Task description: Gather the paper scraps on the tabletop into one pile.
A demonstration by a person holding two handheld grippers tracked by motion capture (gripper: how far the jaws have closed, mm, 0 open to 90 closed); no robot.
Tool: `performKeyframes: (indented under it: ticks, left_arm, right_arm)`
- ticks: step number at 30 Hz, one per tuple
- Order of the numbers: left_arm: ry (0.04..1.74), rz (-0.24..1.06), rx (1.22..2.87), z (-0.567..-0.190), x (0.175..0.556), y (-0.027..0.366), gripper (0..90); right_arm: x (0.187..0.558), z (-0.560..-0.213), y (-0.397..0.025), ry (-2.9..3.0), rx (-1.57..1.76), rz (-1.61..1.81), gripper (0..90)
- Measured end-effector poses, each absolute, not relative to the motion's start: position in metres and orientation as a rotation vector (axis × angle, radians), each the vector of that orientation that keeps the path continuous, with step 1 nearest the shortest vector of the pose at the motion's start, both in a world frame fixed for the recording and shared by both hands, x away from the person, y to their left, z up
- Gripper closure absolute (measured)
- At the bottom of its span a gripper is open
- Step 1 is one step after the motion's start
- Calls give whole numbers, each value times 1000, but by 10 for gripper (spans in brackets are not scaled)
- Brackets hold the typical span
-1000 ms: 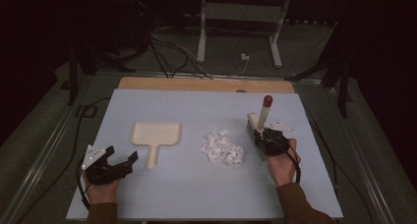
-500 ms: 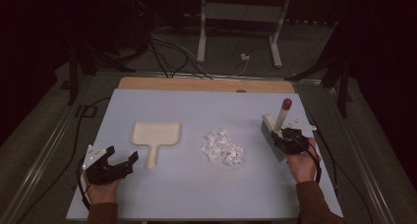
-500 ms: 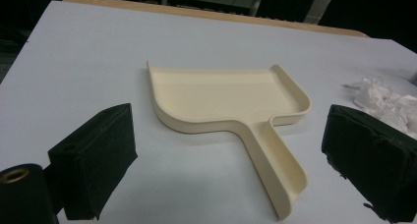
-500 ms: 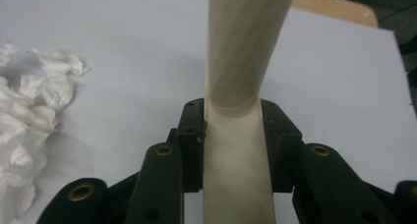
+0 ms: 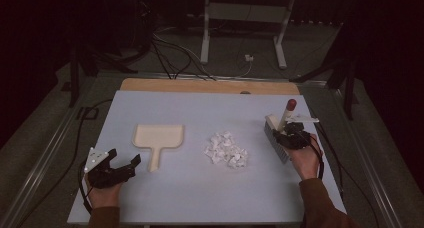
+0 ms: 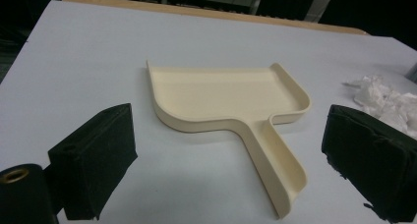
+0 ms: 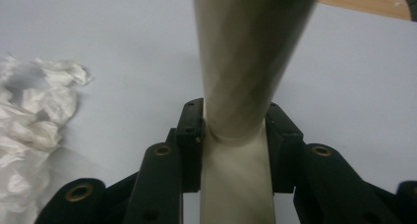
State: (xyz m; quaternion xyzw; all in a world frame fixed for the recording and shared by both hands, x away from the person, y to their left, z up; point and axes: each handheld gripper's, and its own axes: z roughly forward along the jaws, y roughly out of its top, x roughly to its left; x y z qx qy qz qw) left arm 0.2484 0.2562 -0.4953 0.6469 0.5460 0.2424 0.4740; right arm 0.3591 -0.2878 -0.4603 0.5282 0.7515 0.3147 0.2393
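brush sits pinched in your right gripper near the desk's right edge; your left gripper gapes, jaws spread, before the dustpan.

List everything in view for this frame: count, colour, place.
dustpan: 1, cream, left of centre on the table, handle toward the person
paper scraps: 1 pile, white, centre of the table, between dustpan and brush
brush: 1, cream handle with a dark red tip, grey bristles, right side of the table
table: 1, pale blue-grey top with a wooden strip at the far edge
metal stand: 1, white, on the floor beyond the table
cables: several, dark, on the floor beyond the table
left gripper: 1, black, near left, open, pointing at the dustpan handle
right gripper: 1, black, fingers shut on the brush handle
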Motion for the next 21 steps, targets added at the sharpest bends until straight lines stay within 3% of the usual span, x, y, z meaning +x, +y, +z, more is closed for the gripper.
performKeyframes:
  ticks: [21]
  left_arm:
    - [1352, 555, 1798, -483, 261, 234, 72]
  right_arm:
    - [360, -458, -287, 2090, 1424, 828, 671]
